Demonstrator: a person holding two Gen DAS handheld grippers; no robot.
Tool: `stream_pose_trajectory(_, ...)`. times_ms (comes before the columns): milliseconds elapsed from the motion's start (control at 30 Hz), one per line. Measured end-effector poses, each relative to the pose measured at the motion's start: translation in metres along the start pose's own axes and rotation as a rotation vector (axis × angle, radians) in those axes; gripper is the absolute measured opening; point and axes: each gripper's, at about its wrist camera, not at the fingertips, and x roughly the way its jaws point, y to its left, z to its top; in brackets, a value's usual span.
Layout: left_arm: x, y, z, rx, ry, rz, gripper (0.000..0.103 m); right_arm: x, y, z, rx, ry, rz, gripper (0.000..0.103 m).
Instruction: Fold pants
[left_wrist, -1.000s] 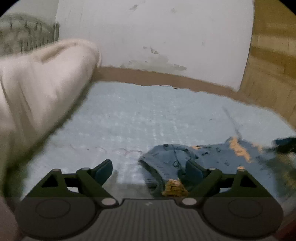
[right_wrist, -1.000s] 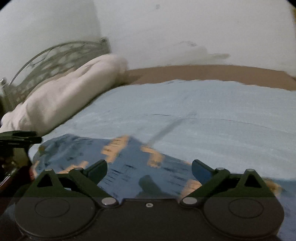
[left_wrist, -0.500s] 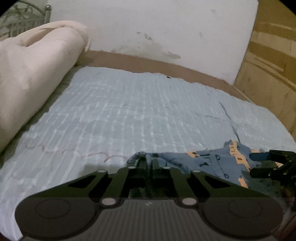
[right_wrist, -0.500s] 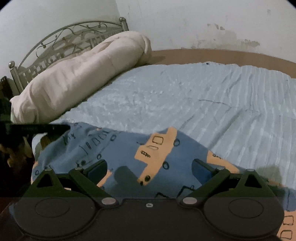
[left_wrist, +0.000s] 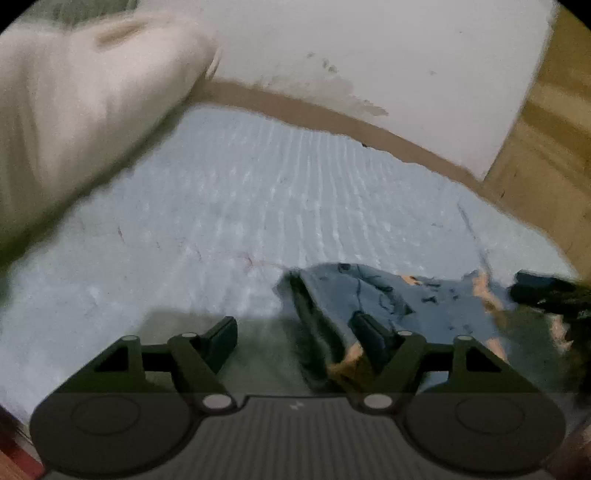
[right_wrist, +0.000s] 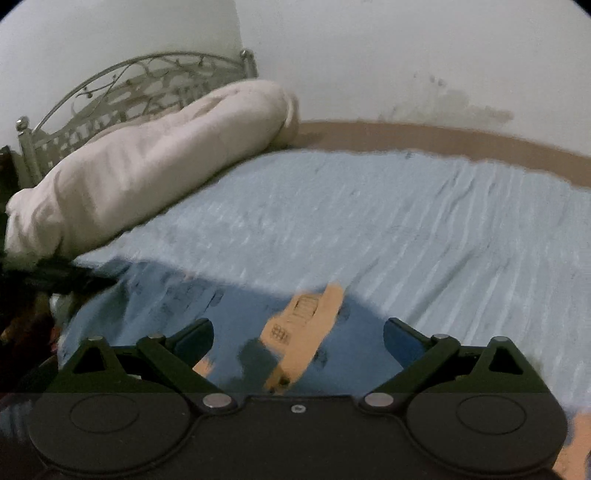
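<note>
While the left gripper (left_wrist: 295, 338) points down at the near edge of the bed, its jaws are opening, and the frame shows them apart. The bunched end of the pants (left_wrist: 373, 306) lies partly between them: a dark fold of the cloth runs close along the right finger (left_wrist: 371, 338), but neither pad presses on it, so the cloth is released. The left finger (left_wrist: 221, 338) stands over bare bedcover (left_wrist: 258, 192).

The pants are blue with orange vehicle prints. In the left wrist view they lie crumpled on the near right part of the pale blue ribbed bedcover. In the right wrist view the pants (right_wrist: 236, 306) spread flat across the near edge of the bedcover (right_wrist: 388, 221), directly beneath the right gripper (right_wrist: 299, 338).

The right gripper is unclenched, its fingers wide apart above the cloth with an orange print (right_wrist: 310, 321) showing between them; nothing is gripped. Contact between the fingertips and the cloth cannot be told.

A rolled cream duvet (right_wrist: 140, 173) lies along the left side of the bed against a metal headboard (right_wrist: 122, 88). A white wall (right_wrist: 406, 55) with scuffed patches stands behind. Both views are blurred.
</note>
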Motion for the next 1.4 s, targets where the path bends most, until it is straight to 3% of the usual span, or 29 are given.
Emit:
stream_pose_trajectory(100, 0.006, 0.002, 0.001, -0.068, 0.039, -0.059, 0.034, 0.023, -0.003, 0.010, 0.007, 0.050, -0.054, 0.102)
stream_pose_trajectory(200, 0.001, -0.010, 0.003, -0.043, 0.026, 0.010, 0.016, 0.046, -0.008, 0.008, -0.001, 0.113, -0.115, 0.101)
stream_pose_trajectory(333, -0.023, -0.025, 0.009, -0.003, -0.055, 0.077, 0.012, 0.052, -0.020, 0.007, 0.008, 0.105, -0.239, 0.100)
stream_pose_trajectory(467, -0.011, -0.027, 0.003, 0.049, -0.022, 0.115, 0.013, 0.049, -0.032, 0.003, -0.023, 0.096, -0.326, 0.100)
stream_pose_trajectory(567, -0.005, -0.030, -0.003, 0.091, -0.030, 0.136, 0.021, 0.030, -0.031, 0.000, -0.041, 0.072, -0.331, 0.100)
stream_pose_trajectory(600, -0.009, -0.033, -0.004, 0.096, -0.048, 0.154, 0.034, 0.019, -0.026, -0.003, -0.064, 0.066, -0.319, 0.100)
stream_pose_trajectory(633, -0.013, -0.037, -0.006, 0.105, -0.061, 0.180, 0.061, 0.006, -0.021, -0.007, -0.082, 0.061, -0.290, 0.100)
stream_pose_trajectory(700, -0.023, -0.050, -0.010, 0.132, -0.102, 0.235, 0.081, -0.023, -0.008, -0.021, -0.116, 0.043, -0.226, 0.102)
stream_pose_trajectory(833, -0.034, -0.090, -0.025, 0.199, -0.194, 0.269, 0.091, -0.067, 0.011, -0.062, -0.217, 0.012, -0.189, 0.102)
stream_pose_trajectory(900, -0.027, -0.115, -0.036, 0.250, -0.209, 0.277, 0.095, -0.076, 0.005, -0.081, -0.247, 0.025, -0.275, 0.102)
stream_pose_trajectory(1000, -0.003, -0.152, -0.051, 0.407, -0.201, 0.341, 0.095, -0.099, -0.028, -0.096, -0.177, -0.007, -0.387, 0.102)
stream_pose_trajectory(1133, 0.026, -0.164, -0.062, 0.541, -0.171, 0.414, 0.100, -0.134, -0.088, -0.113, -0.087, -0.041, -0.590, 0.102)
stream_pose_trajectory(1233, 0.027, -0.162, -0.059, 0.543, -0.162, 0.446, 0.103, -0.156, -0.126, -0.118, -0.007, -0.072, -0.626, 0.102)
stream_pose_trajectory(1300, 0.023, -0.157, -0.049, 0.510, -0.136, 0.464, 0.103, -0.163, -0.143, -0.117, 0.022, -0.064, -0.742, 0.102)
stream_pose_trajectory(1400, 0.021, -0.143, -0.036, 0.432, -0.110, 0.545, 0.102, -0.178, -0.160, -0.114, 0.129, -0.110, -0.772, 0.102)
